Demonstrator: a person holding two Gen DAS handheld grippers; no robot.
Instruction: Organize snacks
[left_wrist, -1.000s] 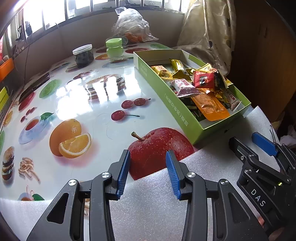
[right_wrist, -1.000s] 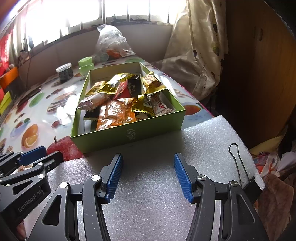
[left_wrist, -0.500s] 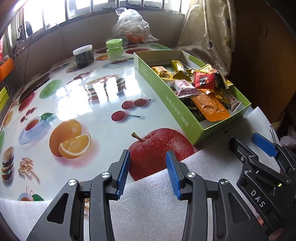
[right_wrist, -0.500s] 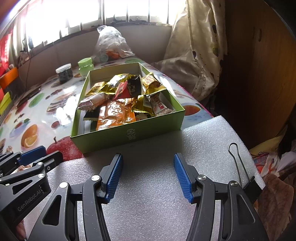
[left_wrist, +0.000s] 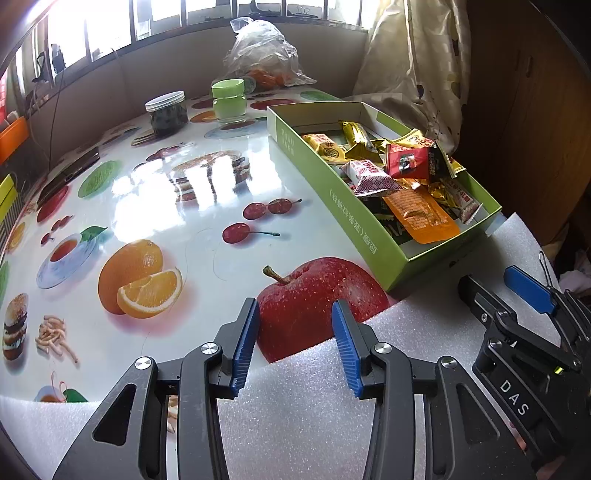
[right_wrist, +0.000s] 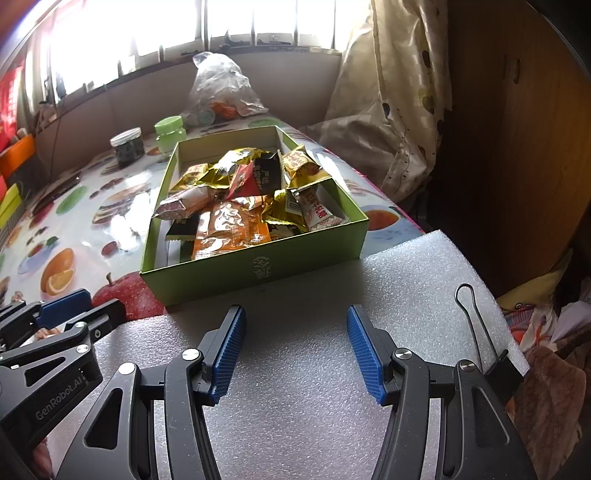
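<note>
The snacks (right_wrist: 243, 206) lie in a loose heap inside the green box (right_wrist: 258, 271), which sits on the table (left_wrist: 155, 192) with its near end on the foam sheet (right_wrist: 314, 387). An orange packet (right_wrist: 229, 230) lies on top at the near end, a white-and-red one (right_wrist: 317, 214) leans to the right, and gold wrappers (right_wrist: 236, 162) pile up farther back. No packet shows on the table outside the box.

The right gripper (right_wrist: 295, 347) hangs over the foam just near of the box, jaws apart and empty. The left gripper (left_wrist: 293, 343) is to its left, over the foam's far edge beside the printed apple (left_wrist: 317, 295), also spread and empty.

All the snacks being boxed fits either a jumble awaiting sorting or a finished gathering, so the pictures do not settle the step. If a packet is to be lifted, the top ones are the fair choice: pinch a flat crimped end, not the puffed middle, and lift straight up so neighbours are not dragged over the low wall.
</note>
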